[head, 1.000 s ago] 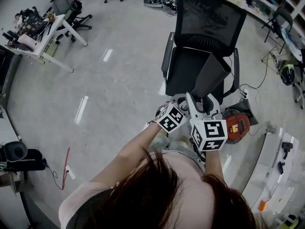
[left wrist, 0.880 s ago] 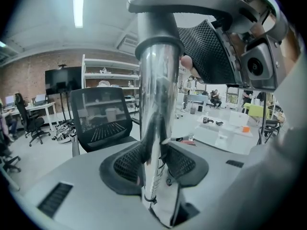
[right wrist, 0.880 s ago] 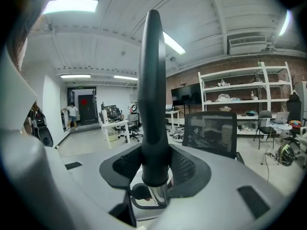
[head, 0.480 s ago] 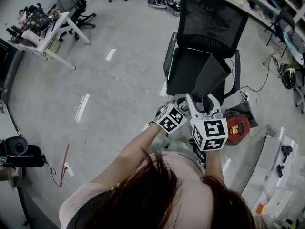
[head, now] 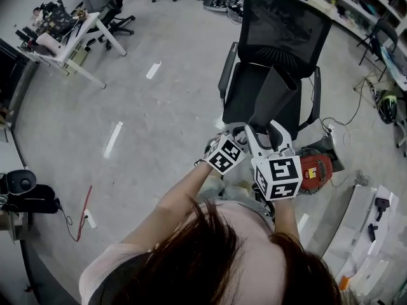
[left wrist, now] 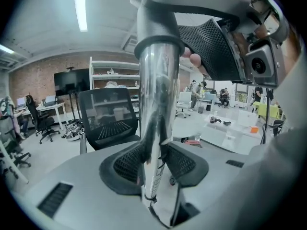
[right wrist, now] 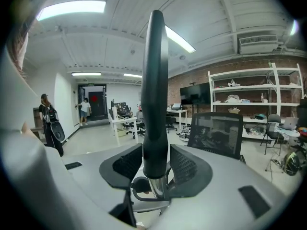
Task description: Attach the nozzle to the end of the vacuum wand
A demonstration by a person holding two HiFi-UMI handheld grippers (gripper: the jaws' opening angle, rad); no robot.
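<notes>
Left gripper [left wrist: 153, 166]: jaws clamped on the shiny metal vacuum wand [left wrist: 156, 99], which stands upright between them. Right gripper [right wrist: 156, 166]: jaws closed around the dark nozzle [right wrist: 154, 80], with the wand's chrome showing just under its base. In the head view, the nozzle points toward 12 o'clock, in front of a black office chair [head: 283, 27].

In your head view the left gripper [head: 234, 135] and right gripper [head: 275, 138] hide where the nozzle [head: 275, 100] meets the wand [left wrist: 156, 128]; your left gripper view's top edge crops the nozzle.
</notes>
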